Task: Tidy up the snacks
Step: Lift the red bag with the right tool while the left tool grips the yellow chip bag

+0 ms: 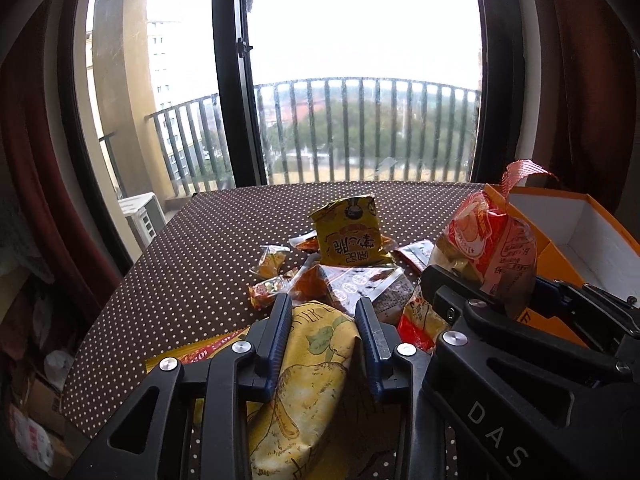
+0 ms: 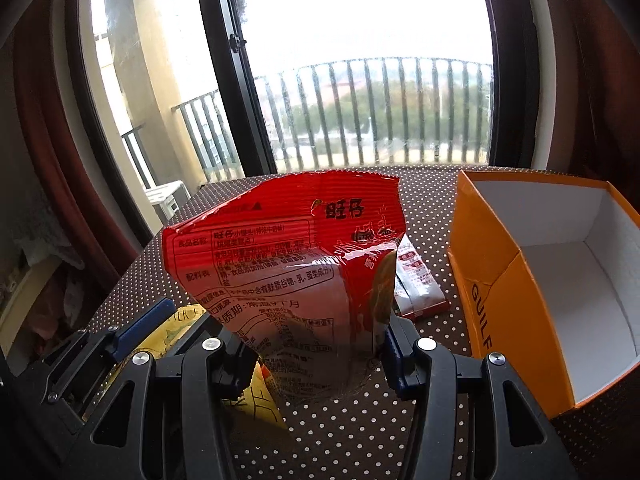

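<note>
My left gripper (image 1: 323,304) is shut on a yellow chip bag (image 1: 308,380) with a potato drawing, its blue pads pressing both sides. The bag is held a little above the dotted tablecloth (image 1: 200,264). Close beside it on the right, my right gripper (image 2: 316,340) is shut on the lower part of an upright red snack bag (image 2: 288,248) printed with text. That red bag (image 1: 500,248) also shows in the left wrist view, in front of the orange box (image 1: 536,248). A pile of loose snack packets lies ahead, topped by a yellow packet (image 1: 348,240).
An open orange box (image 2: 488,280) with a white, bare inside stands on the table at the right. A red-and-white packet (image 2: 420,284) lies next to its left wall. Beyond the table's far edge is a large window with a balcony railing. Clutter sits on the floor at left.
</note>
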